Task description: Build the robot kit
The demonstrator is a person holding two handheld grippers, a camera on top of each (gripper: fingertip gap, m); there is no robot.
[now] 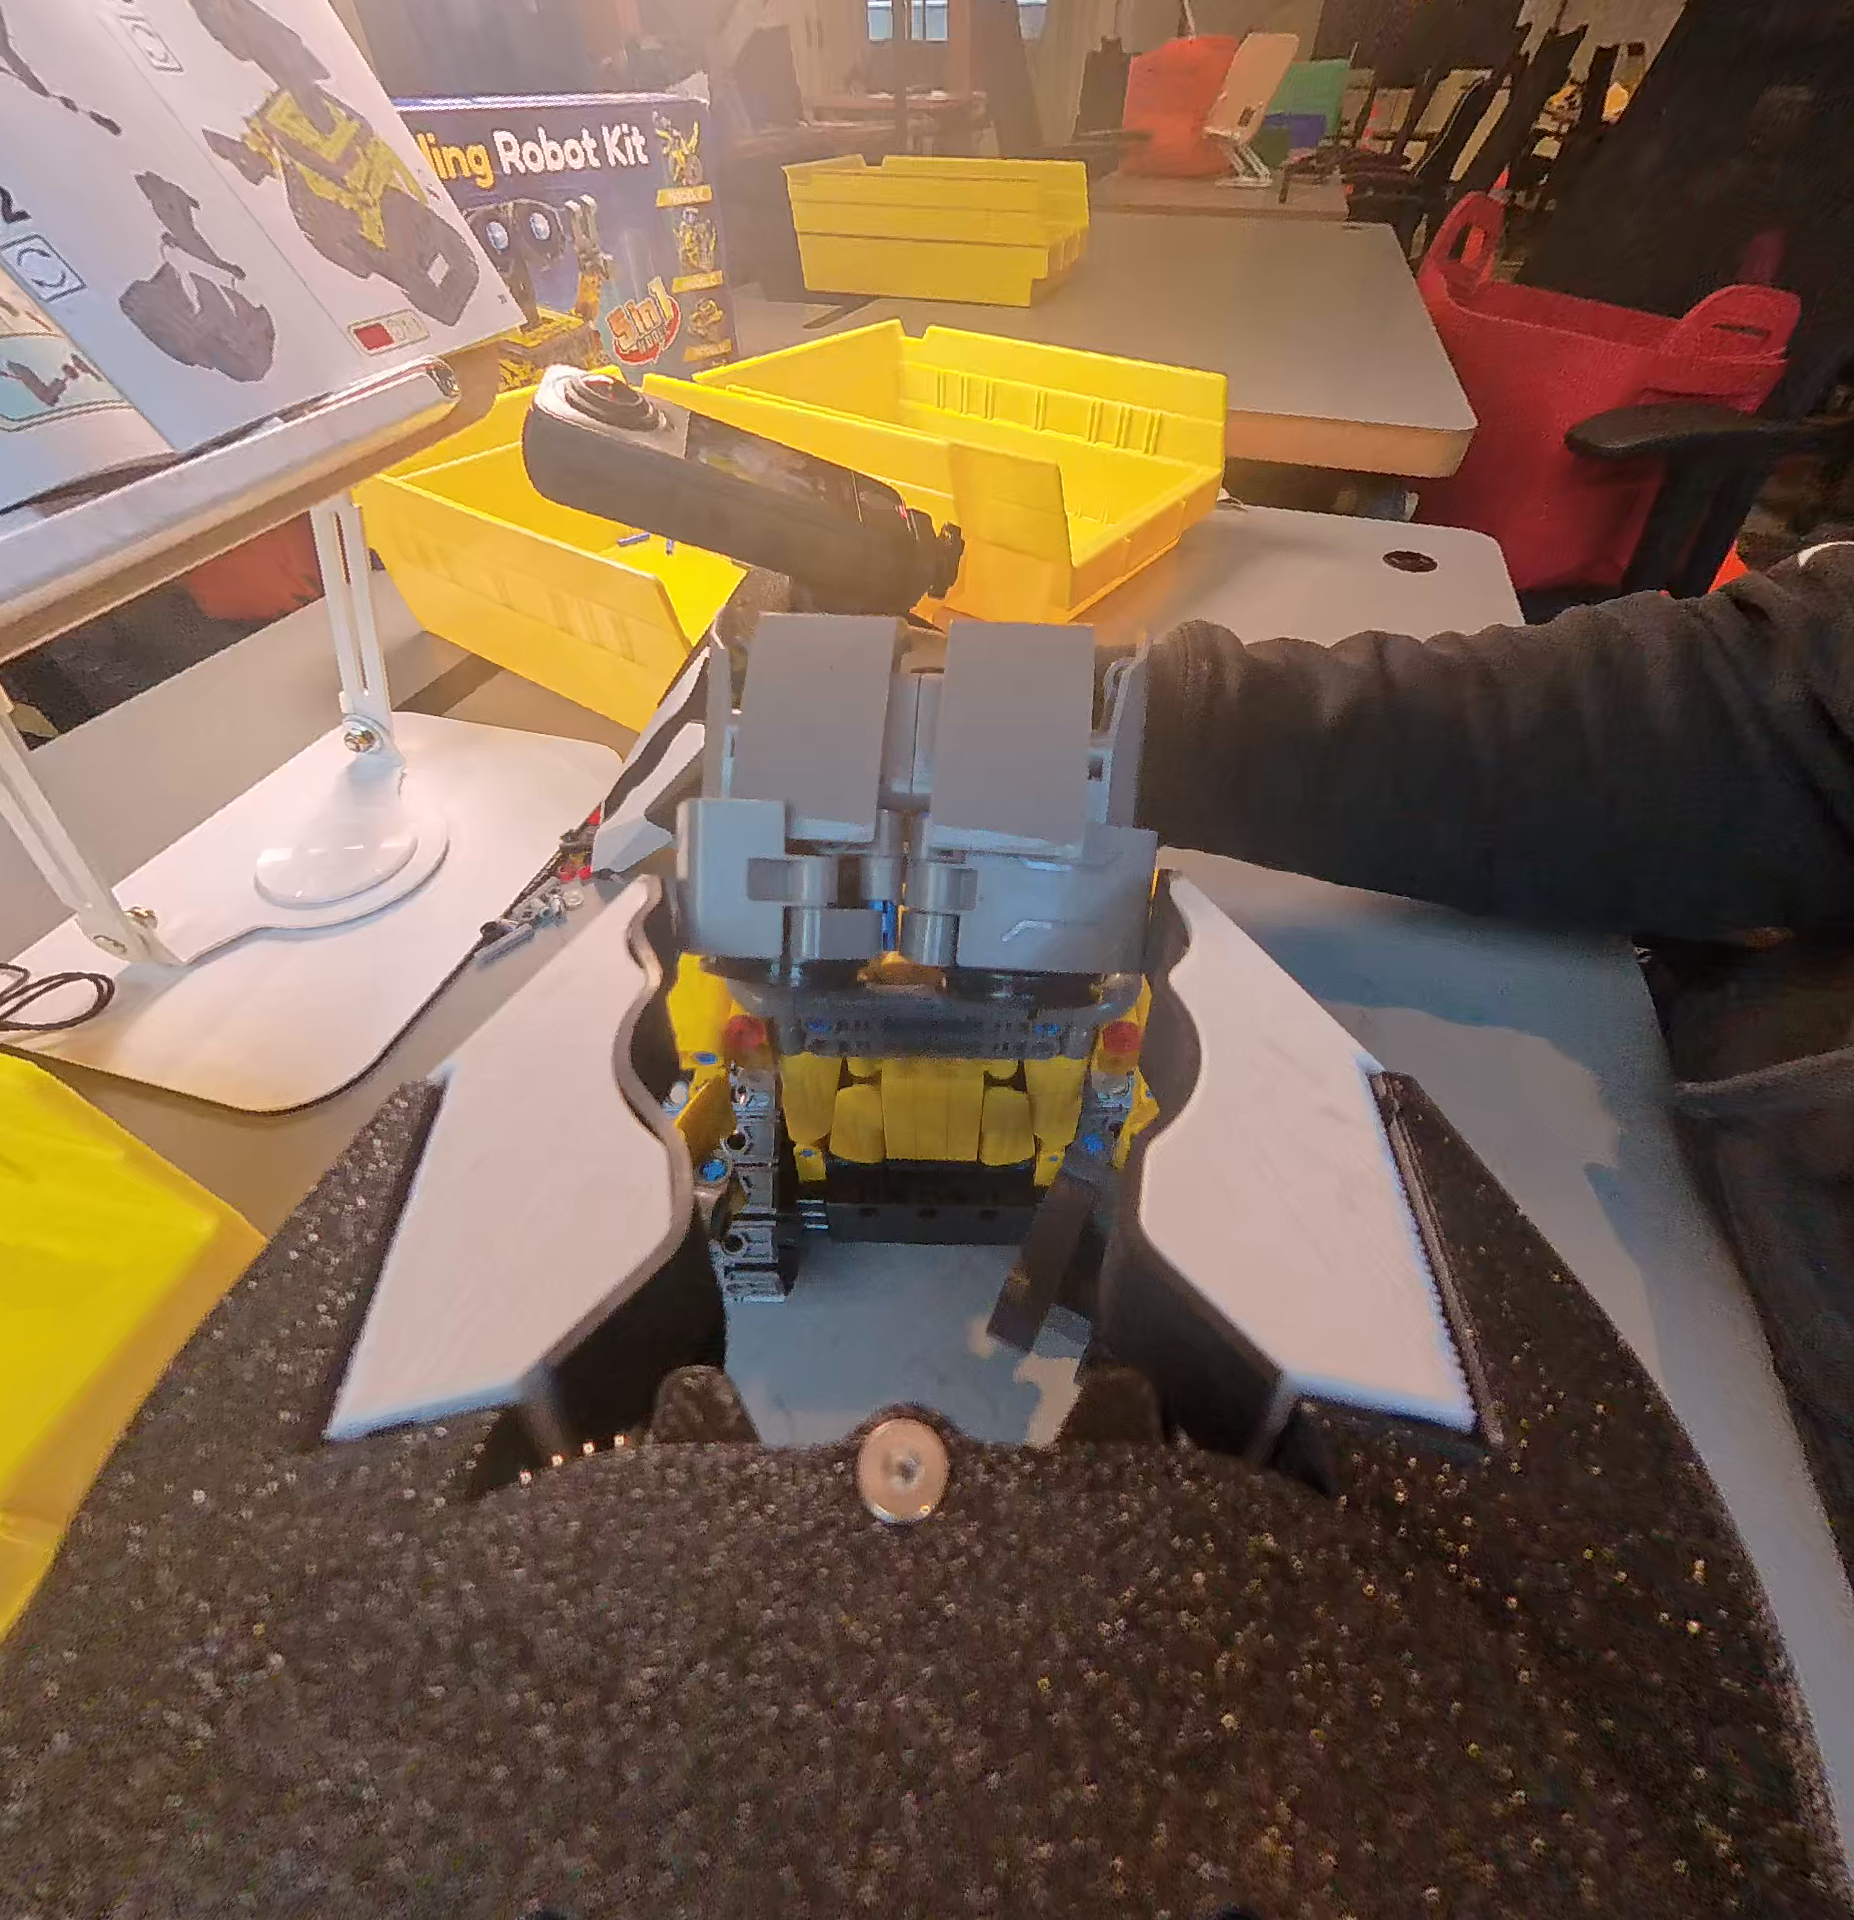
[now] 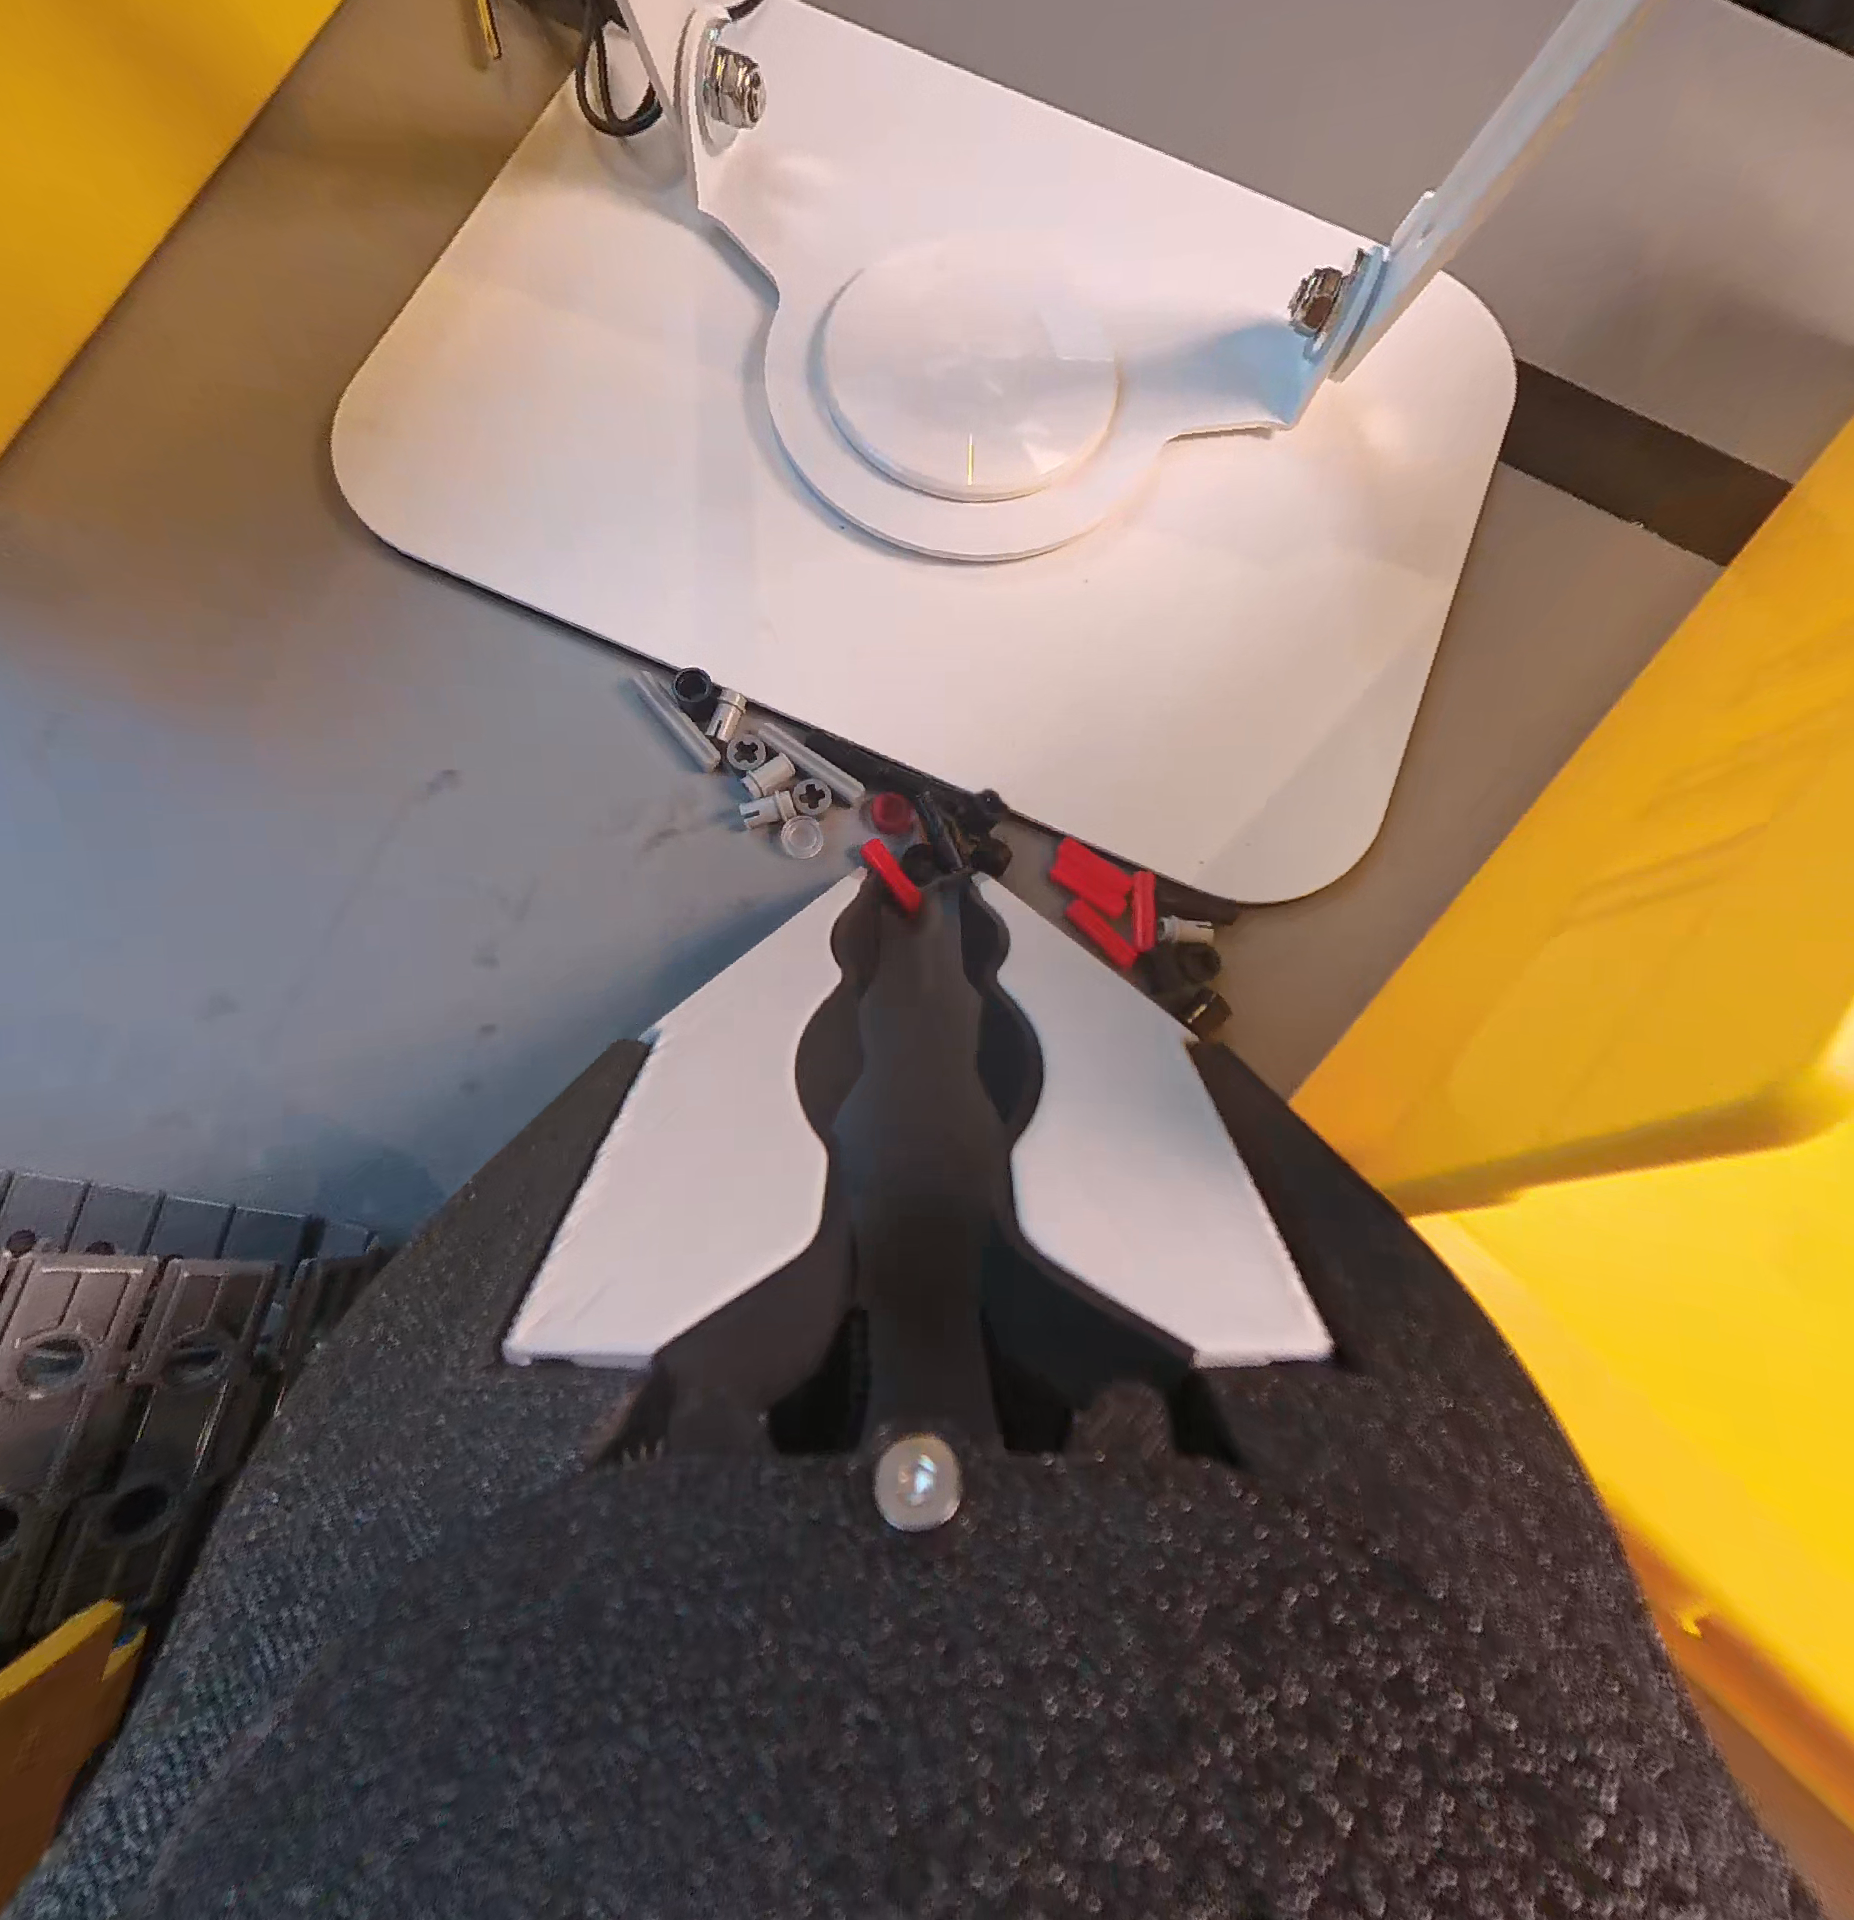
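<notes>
My left gripper (image 1: 907, 1122) jaws sit wide around the brick robot (image 1: 907, 997); right gripper (image 2: 907, 894) jaws pinch a red peg (image 2: 892, 878); yellow bin (image 1: 549, 561) holds blue bits.

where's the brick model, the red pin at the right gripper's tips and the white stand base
brick model (image 1: 907, 1107): left wrist view, yellow front
red pin (image 2: 893, 874): right wrist view, its middle
white stand base (image 2: 611, 468): right wrist view, bare plate

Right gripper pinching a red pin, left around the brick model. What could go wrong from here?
1. The red pin sits only at the right gripper tips, crosswise; it could twist out.
2. Loose parts lie just ahead of the tips; a nudge may scatter them.
3. The left gripper brackets the model at its sides; it could tip.
</notes>
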